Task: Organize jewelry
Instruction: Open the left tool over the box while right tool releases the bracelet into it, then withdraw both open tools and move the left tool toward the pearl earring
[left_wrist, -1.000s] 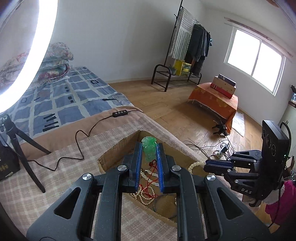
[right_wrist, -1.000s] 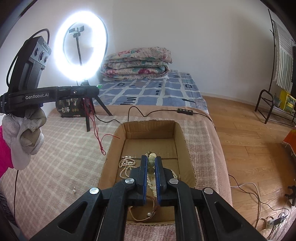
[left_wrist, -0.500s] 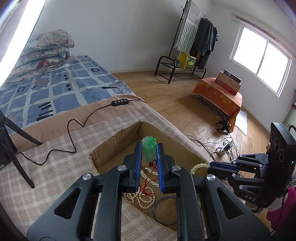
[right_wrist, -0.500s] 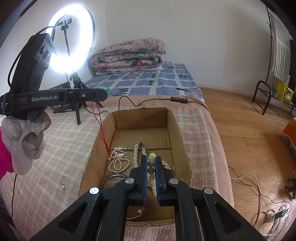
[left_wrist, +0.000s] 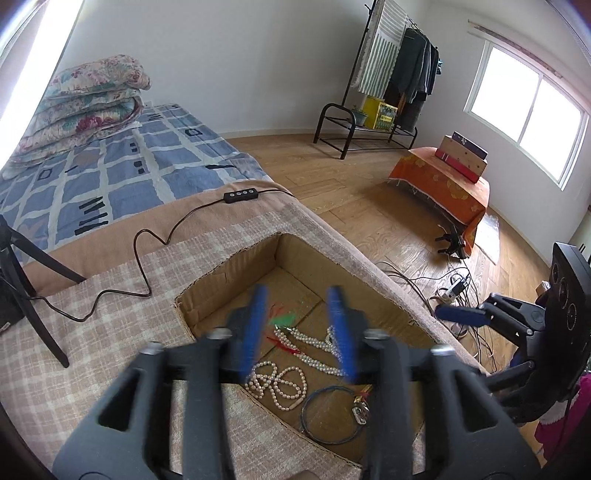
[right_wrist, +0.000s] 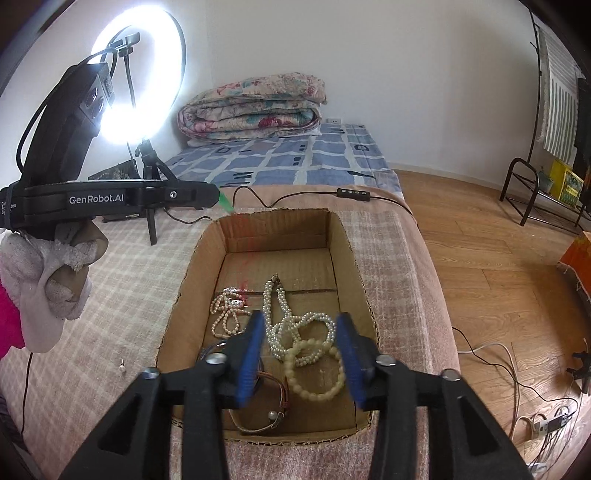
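Cardboard: one open box (right_wrist: 207, 258), set on the checked blanket (right_wrist: 110, 295) close to the bed's floor-side edge. Two claws above it.

Left gripper (left_wrist: 297, 325): blurred, opening, jaws about half apart, clamped on nothing. Between them one green pendant (left_wrist: 284, 318) on red cord, smeared, touching neither pad as far as the blur allows.

Right gripper (right_wrist: 300, 354): opening likewise, about half apart, holding nothing. Between its pads, flat on the box floor toward the near wall, one pale bead bracelet (right_wrist: 316, 369).

Counted from the right wrist:
- one long pearl necklace (right_wrist: 288, 321) mid-floor, touching the bracelet
- one smaller pearl strand (right_wrist: 225, 314) by the box's left wall
- one brown strap bracelet (right_wrist: 269, 410) at the near wall
- one stray pearl stud (right_wrist: 121, 367) on the blanket, outside the left wall

Counted from the left wrist:
- two pearl strands, one coiled and one stretched out
- one blue hoop (left_wrist: 328, 413) near the box's near edge
- one small metal piece (left_wrist: 360, 406) just beside the hoop

Only from the right wrist: one ring light (right_wrist: 144, 74), one gloved hand (right_wrist: 55, 269) under the left claw, the bead bracelet, the strap.

Only from the left wrist: the hoop in full, one clothes rack (left_wrist: 388, 74), one window (left_wrist: 528, 110), one orange-draped low table (left_wrist: 439, 184).
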